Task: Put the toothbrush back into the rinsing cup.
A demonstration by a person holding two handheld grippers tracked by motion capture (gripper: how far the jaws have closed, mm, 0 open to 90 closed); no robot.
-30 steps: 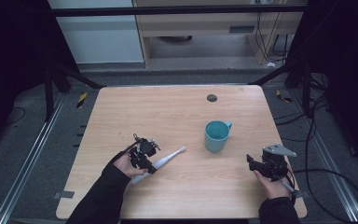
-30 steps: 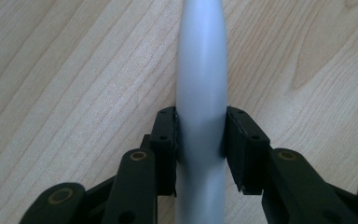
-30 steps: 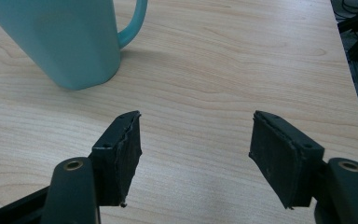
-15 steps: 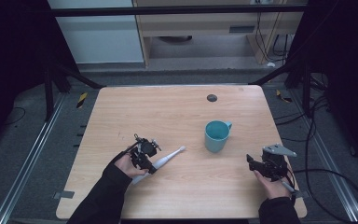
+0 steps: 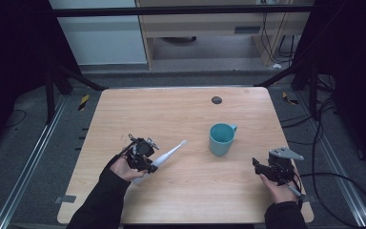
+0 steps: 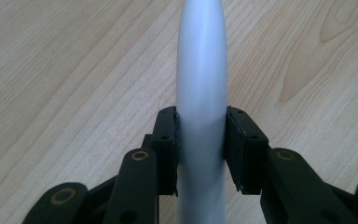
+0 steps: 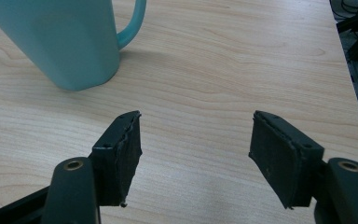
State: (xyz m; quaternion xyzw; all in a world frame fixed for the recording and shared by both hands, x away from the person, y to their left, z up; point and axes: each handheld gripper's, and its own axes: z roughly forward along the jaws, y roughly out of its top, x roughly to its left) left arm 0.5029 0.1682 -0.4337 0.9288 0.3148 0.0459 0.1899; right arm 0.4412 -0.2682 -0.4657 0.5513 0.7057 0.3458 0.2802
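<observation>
Right gripper (image 7: 196, 154) hovering with black jaws gaping at bottom, teal ceramic mug (image 7: 60, 42) standing upper left, light wooden table (image 7: 242, 60) spreading behind

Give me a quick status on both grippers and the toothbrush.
Left gripper shut on white electric toothbrush. Right gripper open, nothing between jaws. Teal mug upright on table, path clear.

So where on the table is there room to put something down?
Lots of bare wood: the whole far-left stretch of the table, beyond the left gripper clamped on the white toothbrush; and the near middle, between that gripper and the open right gripper. It's tighter around the teal mug and the small dark disc.
</observation>
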